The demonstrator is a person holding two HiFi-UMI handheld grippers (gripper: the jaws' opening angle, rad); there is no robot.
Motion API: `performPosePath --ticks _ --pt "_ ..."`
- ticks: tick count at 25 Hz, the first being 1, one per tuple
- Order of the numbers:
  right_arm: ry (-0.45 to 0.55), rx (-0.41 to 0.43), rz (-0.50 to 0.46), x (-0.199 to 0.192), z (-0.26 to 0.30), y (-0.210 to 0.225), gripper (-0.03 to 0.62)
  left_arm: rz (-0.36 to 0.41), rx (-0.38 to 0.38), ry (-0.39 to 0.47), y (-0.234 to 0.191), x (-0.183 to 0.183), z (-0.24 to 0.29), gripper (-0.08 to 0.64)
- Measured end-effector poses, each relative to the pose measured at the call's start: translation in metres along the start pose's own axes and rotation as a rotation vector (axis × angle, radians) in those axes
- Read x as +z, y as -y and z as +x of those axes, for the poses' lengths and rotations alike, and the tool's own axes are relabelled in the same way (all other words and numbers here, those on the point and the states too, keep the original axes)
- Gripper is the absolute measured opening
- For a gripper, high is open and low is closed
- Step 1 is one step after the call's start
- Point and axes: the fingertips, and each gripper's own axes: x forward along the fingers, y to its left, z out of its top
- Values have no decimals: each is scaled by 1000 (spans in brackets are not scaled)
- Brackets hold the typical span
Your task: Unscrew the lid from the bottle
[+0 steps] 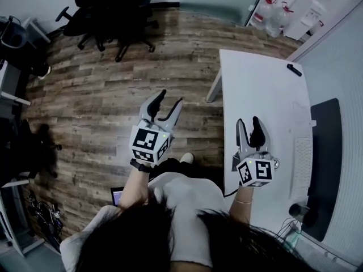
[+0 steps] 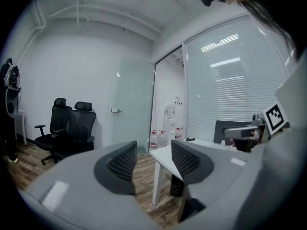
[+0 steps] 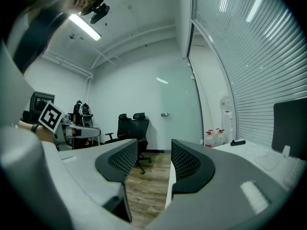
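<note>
No small bottle or lid shows in any view. In the head view my left gripper [image 1: 172, 100] is held over the wooden floor, left of the white table [image 1: 261, 95], jaws apart with nothing between them. My right gripper [image 1: 248, 122] hovers over the table's near left part, jaws also apart and empty. The left gripper view looks past its own gripper [image 2: 153, 159] to the table's corner and the floor. Between the spread fingers of the right gripper [image 3: 149, 159] only floor and the table edge appear.
On the table lie a small black object [image 1: 294, 69] at the far end, a white keyboard [image 1: 300, 169] and a dark mat [image 1: 326, 163] at the right. Black office chairs [image 1: 108, 10] stand on the floor at the back. Large water jugs [image 1: 272, 13] stand beyond the table.
</note>
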Motion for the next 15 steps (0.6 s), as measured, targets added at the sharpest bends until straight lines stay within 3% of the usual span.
performPosePath --ticks 8,15 --pt "46 -172 0 15 -20 38 195 47 -191 14 36 21 63 258" --pt "43 -468 22 14 -60 88 195 73 -503 -16 109 21 137 261"
